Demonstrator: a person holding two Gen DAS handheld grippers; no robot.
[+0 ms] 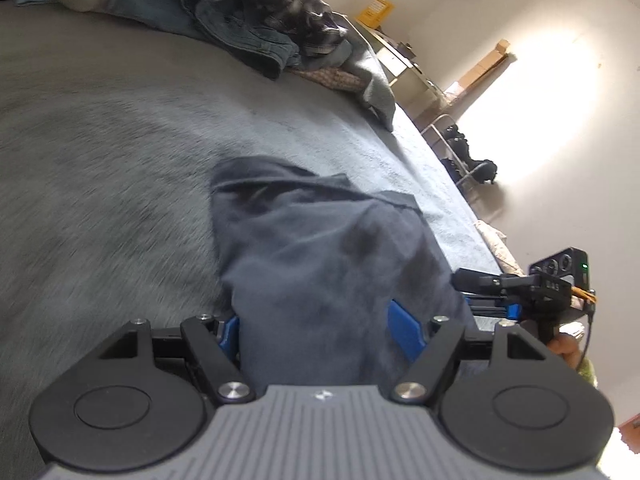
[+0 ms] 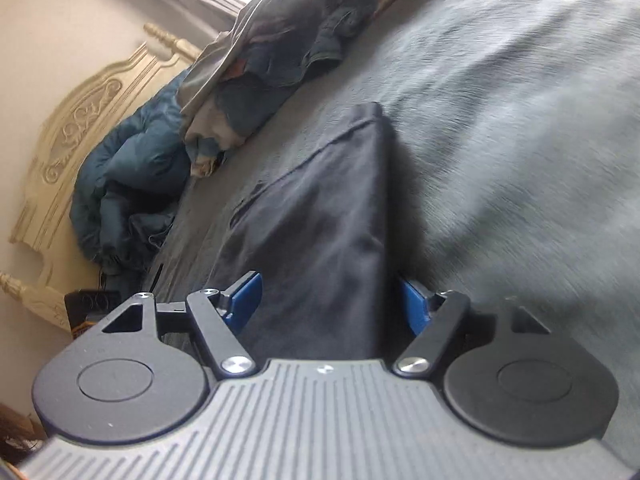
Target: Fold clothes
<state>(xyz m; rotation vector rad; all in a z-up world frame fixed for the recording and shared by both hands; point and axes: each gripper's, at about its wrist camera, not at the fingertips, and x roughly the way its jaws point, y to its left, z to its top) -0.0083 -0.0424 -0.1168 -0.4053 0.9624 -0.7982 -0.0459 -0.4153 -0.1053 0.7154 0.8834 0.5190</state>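
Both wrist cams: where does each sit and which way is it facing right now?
Left wrist: on the left gripper, facing along its fingers over the dark garment toward the clothes pile and wall; right gripper and a hand show at right.
Right wrist: on the right gripper, facing over the garment toward the headboard and pile.
Shared: garment, pile, grey bed.

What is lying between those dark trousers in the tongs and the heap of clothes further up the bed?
Only bare grey blanket separates the dark garment from the clothes pile; the right wrist view shows it best.
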